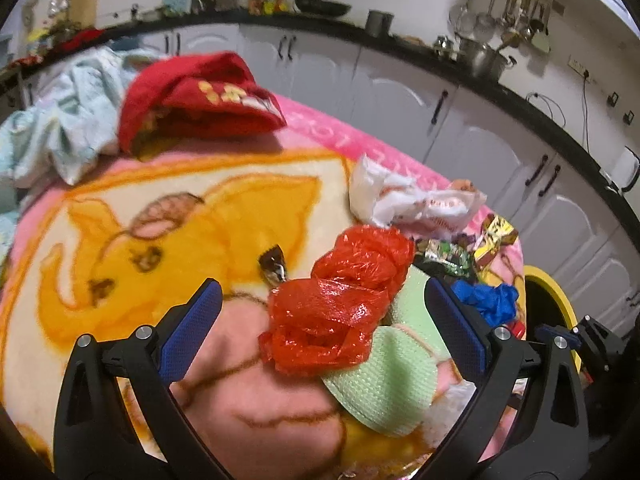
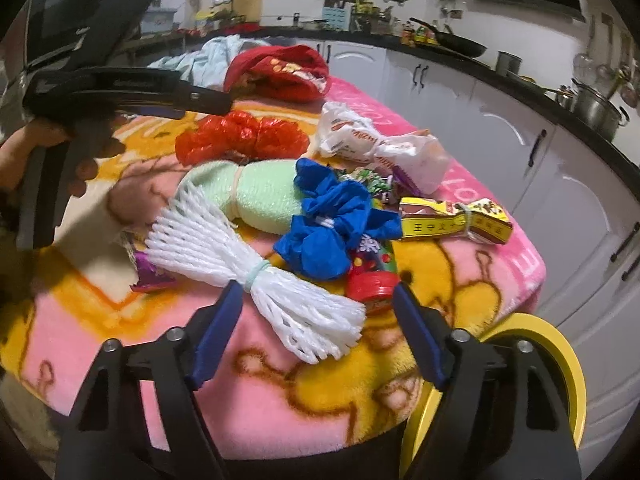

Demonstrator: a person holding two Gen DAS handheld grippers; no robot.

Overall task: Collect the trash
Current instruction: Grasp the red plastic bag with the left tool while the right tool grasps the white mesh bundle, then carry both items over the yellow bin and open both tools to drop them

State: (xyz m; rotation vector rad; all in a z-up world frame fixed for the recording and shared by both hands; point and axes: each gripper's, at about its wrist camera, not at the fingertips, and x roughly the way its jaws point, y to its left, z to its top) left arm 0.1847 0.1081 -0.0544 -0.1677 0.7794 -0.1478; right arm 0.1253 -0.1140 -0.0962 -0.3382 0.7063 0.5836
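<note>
Trash lies piled on a pink and yellow cartoon blanket (image 1: 120,240). My left gripper (image 1: 322,286) is open, with a crumpled red plastic bag (image 1: 336,308) between its jaws and untouched by the pads. Under the bag lies a green foam sleeve (image 1: 384,384). My right gripper (image 2: 318,292) is open around a white foam net (image 2: 280,292) tied at its waist; its pads do not press on it. Beyond the net sit a blue plastic bag (image 2: 332,228), a red-lidded cup (image 2: 372,286), a yellow wrapper (image 2: 456,220) and a white printed bag (image 2: 380,144).
A yellow-rimmed bin (image 2: 532,360) stands at the blanket's right edge. A red cloth (image 1: 200,100) and a pale blue cloth (image 1: 68,128) lie at the far side. A hand (image 2: 48,136) holds the left gripper at the right view's left. White kitchen cabinets (image 1: 480,148) run behind.
</note>
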